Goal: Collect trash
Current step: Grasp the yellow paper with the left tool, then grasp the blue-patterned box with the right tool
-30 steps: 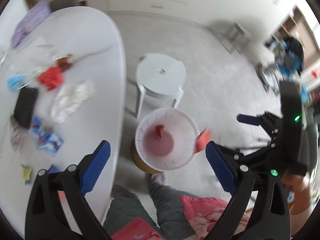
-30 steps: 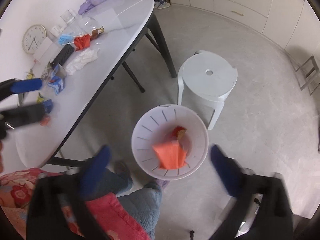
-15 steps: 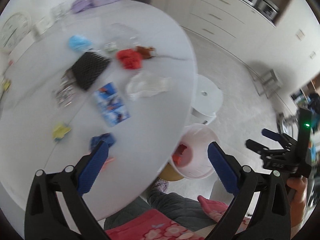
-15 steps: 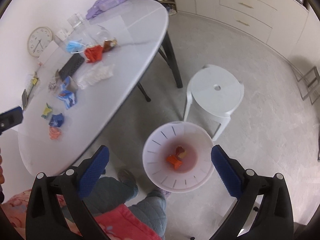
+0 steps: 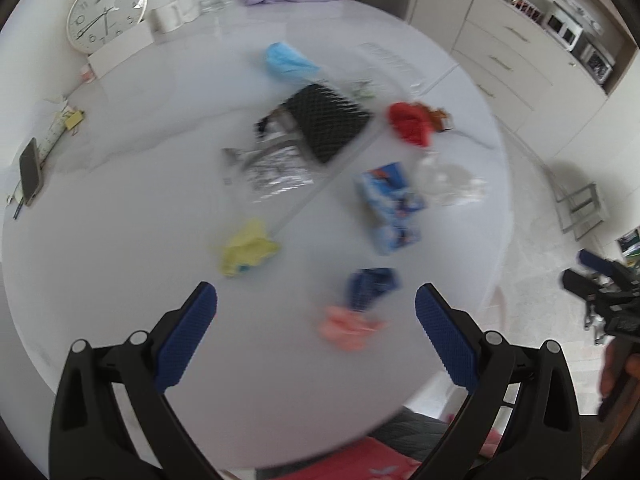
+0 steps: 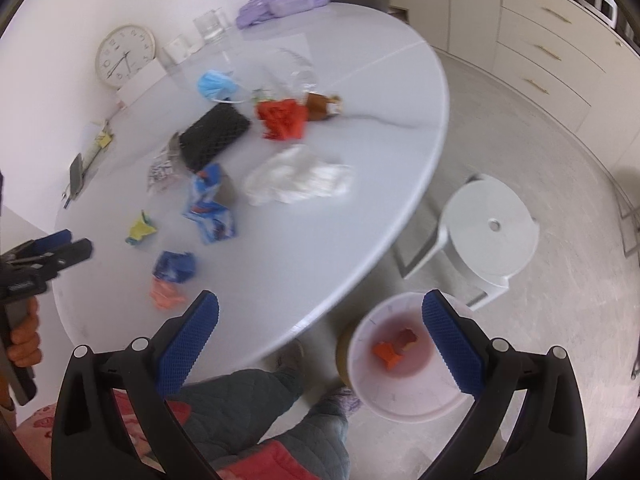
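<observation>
My left gripper (image 5: 316,308) is open and empty above the near part of the white table (image 5: 120,240). A pink scrap (image 5: 348,326) and a dark blue wrapper (image 5: 372,284) lie just ahead between its fingers, a yellow scrap (image 5: 248,248) to the left. My right gripper (image 6: 320,320) is open and empty, over the table edge and the white bin (image 6: 404,400) on the floor. The bin holds an orange scrap (image 6: 386,352) and a red one (image 6: 408,336).
More litter lies on the table: a blue-white packet (image 5: 390,200), red wrapper (image 5: 410,122), black mesh pouch (image 5: 328,122), foil bag (image 5: 268,168), blue mask (image 5: 290,60), white plastic (image 6: 300,178). A white stool (image 6: 488,232) stands beside the bin. A clock (image 5: 106,10), phone (image 5: 30,170) and glasses are at the back.
My left gripper has swung from over the bin to above the table's litter. The orange scrap has dropped from my right gripper into the bin, and the right gripper has turned toward the table.
</observation>
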`<state>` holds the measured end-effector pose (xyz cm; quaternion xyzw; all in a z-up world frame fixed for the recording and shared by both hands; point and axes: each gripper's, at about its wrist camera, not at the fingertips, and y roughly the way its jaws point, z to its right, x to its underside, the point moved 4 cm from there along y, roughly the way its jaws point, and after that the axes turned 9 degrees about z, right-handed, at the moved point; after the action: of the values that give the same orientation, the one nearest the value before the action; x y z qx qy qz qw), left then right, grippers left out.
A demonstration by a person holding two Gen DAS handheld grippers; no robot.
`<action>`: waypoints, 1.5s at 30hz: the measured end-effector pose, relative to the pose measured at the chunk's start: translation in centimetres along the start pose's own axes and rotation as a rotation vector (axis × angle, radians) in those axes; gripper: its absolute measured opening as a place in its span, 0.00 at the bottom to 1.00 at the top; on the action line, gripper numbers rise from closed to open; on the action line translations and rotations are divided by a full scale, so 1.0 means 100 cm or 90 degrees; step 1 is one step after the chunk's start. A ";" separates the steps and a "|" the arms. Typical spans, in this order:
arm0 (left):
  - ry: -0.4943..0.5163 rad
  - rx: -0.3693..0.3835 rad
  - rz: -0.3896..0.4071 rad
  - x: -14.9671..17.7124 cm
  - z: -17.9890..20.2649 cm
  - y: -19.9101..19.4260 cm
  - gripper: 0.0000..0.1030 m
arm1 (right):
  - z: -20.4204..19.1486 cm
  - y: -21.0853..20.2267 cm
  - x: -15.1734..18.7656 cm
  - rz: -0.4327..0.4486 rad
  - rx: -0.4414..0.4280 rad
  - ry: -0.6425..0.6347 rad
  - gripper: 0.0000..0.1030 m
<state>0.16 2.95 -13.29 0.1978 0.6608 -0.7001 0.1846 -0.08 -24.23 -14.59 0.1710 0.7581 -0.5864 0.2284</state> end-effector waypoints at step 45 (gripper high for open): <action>0.079 0.065 0.006 -0.026 -0.069 0.054 0.36 | -0.142 0.165 -0.053 -0.098 0.025 -0.107 0.47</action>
<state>5.40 9.48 -16.84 0.2531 0.6334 -0.7183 0.1367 10.99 -6.28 -22.08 0.0664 0.7357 -0.6291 0.2421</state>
